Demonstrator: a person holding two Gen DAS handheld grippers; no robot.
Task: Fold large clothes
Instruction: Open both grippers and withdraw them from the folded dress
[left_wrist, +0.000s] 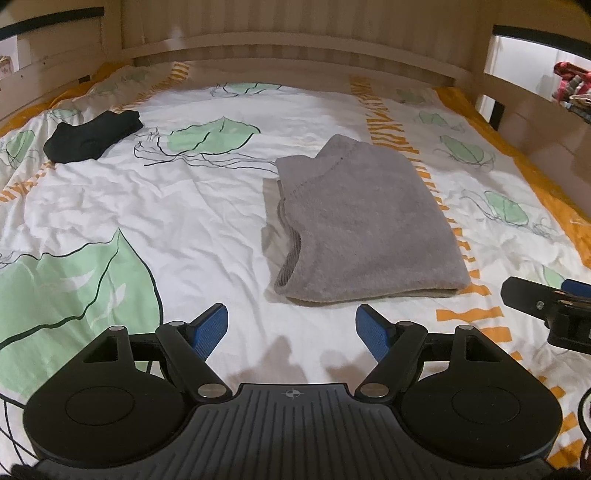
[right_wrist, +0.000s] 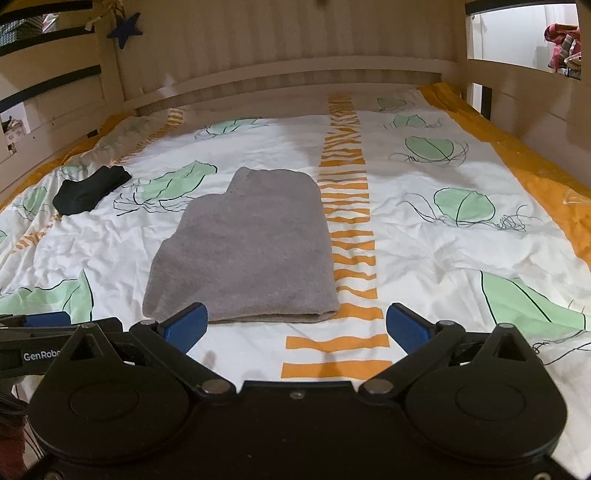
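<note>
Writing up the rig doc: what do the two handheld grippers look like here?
Both match: the left gripper and right gripper have black linkage arms with silver pivot pins, round black discs either side, and blue ribbed pads. The left's base is ribbed grey with a crosshair mark; its side reads "GenRob", cut off, in the right wrist view.

A grey fleece garment is shown folded into a compact, roughly rectangular stack — lying flat on the bedspread. Its folded edge is turned toward the cameras, and ribbed trim is exposed along one side.
</note>
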